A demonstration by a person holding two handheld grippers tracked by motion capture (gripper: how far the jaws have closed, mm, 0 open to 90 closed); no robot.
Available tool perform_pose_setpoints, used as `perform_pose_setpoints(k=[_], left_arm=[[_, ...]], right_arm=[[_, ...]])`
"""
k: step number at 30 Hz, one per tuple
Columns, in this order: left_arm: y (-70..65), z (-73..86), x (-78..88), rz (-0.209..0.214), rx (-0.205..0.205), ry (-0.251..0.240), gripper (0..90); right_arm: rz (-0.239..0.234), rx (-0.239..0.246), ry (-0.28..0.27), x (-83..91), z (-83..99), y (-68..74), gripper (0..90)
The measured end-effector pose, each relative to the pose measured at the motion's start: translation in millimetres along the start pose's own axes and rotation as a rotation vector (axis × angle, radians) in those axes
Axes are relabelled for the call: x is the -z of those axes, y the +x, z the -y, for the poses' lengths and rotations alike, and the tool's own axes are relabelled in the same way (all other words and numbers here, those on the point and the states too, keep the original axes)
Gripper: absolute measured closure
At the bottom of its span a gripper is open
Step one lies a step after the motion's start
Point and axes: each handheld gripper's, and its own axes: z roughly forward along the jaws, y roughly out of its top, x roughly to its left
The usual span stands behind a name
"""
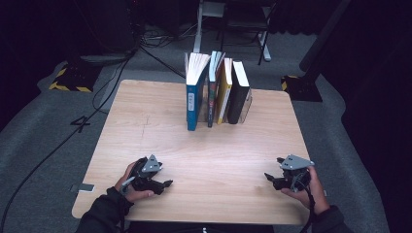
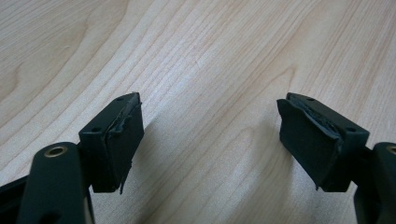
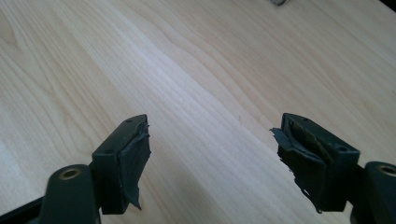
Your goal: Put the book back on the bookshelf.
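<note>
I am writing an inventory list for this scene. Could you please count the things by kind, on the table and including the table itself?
Upright books: 4 (blue book, dark multicoloured book, yellow book, black book)
Black two-jaw grippers: 2 (left gripper, right gripper), both open
Light wooden table: 1
Total: 7

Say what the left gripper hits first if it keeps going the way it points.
Likely the bare wooden table: the left gripper, jaws open and empty, angles down at the wood. No object lies ahead; exact depth is unclear.
</note>
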Motion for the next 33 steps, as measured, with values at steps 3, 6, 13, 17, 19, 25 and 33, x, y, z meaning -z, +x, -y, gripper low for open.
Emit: perform_pose_setpoints(k=[3, 6, 13, 17, 19, 25, 33], left_arm=[[0.0, 0.0, 0.0, 0.000, 0.000, 0.000, 22.1], [0.1, 0.0, 0.0, 0.000, -0.001, 0.001, 22.1], [0.5, -0.2, 0.0, 0.001, -0.004, 0.002, 22.0], [0.5, -0.2, 0.0, 0.001, -0.004, 0.002, 22.0], [0.2, -0.1, 0.0, 0.000, 0.000, 0.001, 22.0], [0.1, 0.0, 0.1, -0.002, 0.000, 0.001, 22.1], [-0.2, 0.5, 0.5, -0.005, 0.005, 0.001, 22.2]], right_arm=[[-0.004, -0.007, 0.005, 1.6, 9.6, 1.5, 25.4], [-0.024, -0.013, 0.006, 2.8, 19.2, 1.9, 25.4], [-0.026, -0.063, 0.011, 2.5, 43.4, 0.3, 24.8], [-0.027, -0.103, 0.015, 1.1, 55.9, -3.9, 24.2], [-0.028, -0.135, -0.002, 1.7, 61.9, -7.1, 23.3], [-0.077, -0.259, -0.041, 0.5, 76.9, -17.9, 18.8], [-0.068, -0.269, -0.037, -1.2, 75.7, -19.0, 17.3]])
